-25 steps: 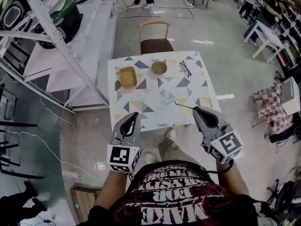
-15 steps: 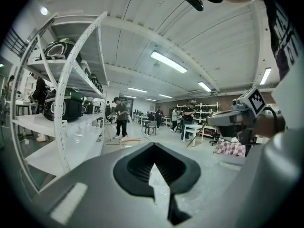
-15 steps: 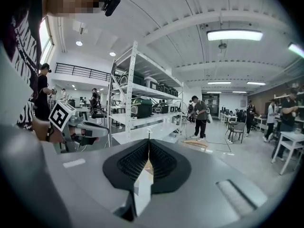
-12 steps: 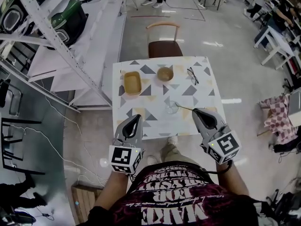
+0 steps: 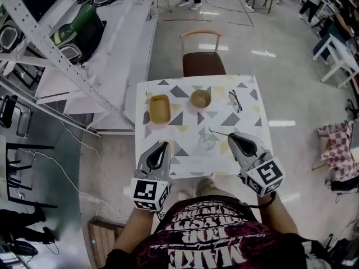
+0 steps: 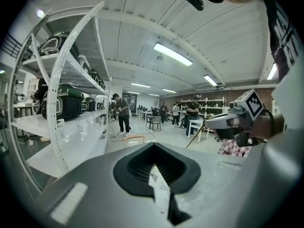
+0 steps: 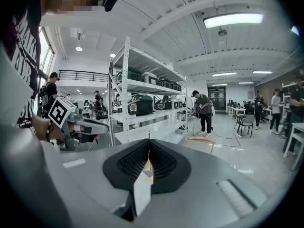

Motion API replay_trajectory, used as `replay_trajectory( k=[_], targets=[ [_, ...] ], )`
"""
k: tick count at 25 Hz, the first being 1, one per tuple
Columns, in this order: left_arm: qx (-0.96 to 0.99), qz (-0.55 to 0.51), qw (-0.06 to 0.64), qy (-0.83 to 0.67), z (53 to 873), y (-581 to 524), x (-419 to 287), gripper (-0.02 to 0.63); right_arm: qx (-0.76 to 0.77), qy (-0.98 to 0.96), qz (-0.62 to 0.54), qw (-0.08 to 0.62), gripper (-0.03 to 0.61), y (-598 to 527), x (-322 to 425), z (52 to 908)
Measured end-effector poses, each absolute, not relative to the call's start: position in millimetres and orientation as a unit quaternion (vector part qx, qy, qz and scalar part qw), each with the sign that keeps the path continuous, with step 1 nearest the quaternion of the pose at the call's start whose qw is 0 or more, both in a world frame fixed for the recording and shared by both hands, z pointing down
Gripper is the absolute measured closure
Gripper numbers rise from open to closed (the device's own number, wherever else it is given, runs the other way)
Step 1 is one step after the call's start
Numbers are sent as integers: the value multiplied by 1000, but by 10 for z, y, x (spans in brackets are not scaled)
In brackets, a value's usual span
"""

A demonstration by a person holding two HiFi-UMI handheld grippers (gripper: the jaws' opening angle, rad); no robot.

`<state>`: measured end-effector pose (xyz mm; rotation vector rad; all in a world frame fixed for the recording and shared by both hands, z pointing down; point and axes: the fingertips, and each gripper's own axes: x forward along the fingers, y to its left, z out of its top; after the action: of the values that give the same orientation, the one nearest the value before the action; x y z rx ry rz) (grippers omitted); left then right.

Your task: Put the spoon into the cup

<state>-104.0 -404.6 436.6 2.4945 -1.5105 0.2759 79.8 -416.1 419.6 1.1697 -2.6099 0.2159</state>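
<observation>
1. Nearby, the left gripper [image 5: 164, 145] was over the near edge of the table [image 5: 247, 122], its jaws clenched together with nothing between them.
2. Level with it, the right gripper [image 5: 229, 135] had its jaws clamped on the handle of the spoon [image 5: 219, 132]. The spoon stuck out ahead of those jaws, slanting toward the left gripper's side.
3. The cup [image 5: 205, 144], of clear glass, stood on the table between the two grippers, just left of the right jaws. The spoon's free end showed just past the cup's far rim, not inside it.
4. Farther on, a tray [image 5: 160, 108] lay straight ahead of the left jaws. A bowl [image 5: 200, 98] sat ahead of the gap between both grippers, and glasses [image 5: 235, 101] lay ahead of the right jaws.
5. Farthest from both jaws, a chair [image 5: 203, 63] stood at the table's far side.
</observation>
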Motion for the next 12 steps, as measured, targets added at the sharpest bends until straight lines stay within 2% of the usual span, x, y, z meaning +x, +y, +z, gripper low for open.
replay_trajectory(
  k=[12],
  targets=[
    [828, 126, 144, -527, 4762, -4429, -1003, 612, 352, -907, 131, 188, 543, -4538, 707, 4952]
  ],
)
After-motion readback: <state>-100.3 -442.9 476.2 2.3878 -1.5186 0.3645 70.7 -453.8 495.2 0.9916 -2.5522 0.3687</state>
